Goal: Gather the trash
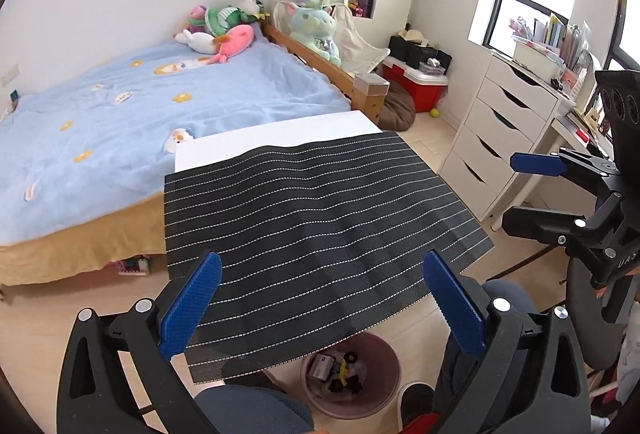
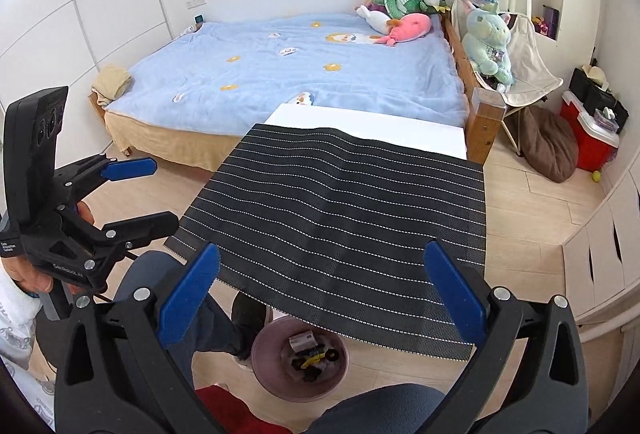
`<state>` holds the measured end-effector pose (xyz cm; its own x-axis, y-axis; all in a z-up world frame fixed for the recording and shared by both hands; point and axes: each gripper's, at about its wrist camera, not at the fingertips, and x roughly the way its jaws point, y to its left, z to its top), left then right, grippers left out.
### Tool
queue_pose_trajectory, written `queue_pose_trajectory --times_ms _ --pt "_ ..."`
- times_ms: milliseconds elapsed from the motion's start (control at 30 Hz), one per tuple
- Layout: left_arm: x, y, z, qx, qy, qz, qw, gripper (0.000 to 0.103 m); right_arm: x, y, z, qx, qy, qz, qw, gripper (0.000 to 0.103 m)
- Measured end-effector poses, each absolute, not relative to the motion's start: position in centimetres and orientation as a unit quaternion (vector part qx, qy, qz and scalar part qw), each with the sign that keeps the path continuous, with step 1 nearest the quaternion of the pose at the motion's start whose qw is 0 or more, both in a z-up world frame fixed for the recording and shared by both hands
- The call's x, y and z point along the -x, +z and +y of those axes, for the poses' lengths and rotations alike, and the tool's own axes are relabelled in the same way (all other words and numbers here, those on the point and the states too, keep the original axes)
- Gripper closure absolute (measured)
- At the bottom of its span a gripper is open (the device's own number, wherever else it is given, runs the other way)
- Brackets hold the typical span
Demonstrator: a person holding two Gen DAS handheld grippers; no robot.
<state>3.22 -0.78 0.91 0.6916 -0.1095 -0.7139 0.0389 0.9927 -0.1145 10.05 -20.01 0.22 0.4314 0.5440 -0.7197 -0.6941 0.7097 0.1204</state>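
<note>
A pink trash bin [image 1: 384, 400] stands on the floor below the table's near edge, with several small pieces of trash [image 1: 334, 370] inside; it also shows in the right wrist view [image 2: 272, 378] with its trash [image 2: 310, 354]. My left gripper [image 1: 322, 300] is open and empty above the near end of a black striped mat [image 1: 312, 218]. My right gripper [image 2: 324, 296] is open and empty over the same mat [image 2: 352, 218]. Each gripper shows in the other's view, the right gripper [image 1: 532, 186] and the left gripper [image 2: 148, 194], both open.
The mat lies on a white table [image 1: 280, 138] beside a bed with a blue blanket [image 1: 140, 106] and plush toys. A white drawer unit [image 1: 496, 130] and desk stand at the right. A brown beanbag [image 2: 548, 146] and red box [image 2: 584, 138] sit on the floor. My knees are below.
</note>
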Motion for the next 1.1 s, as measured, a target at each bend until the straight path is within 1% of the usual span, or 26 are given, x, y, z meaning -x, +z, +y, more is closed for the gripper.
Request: queue_pose_trajectory --times_ms 1100 --pt "-3.08 1.15 -1.1 0.05 -0.04 0.385 0.921 0.006 -10.21 -0.27 -20.12 0.097 0.368 0.389 0.839 0.003"
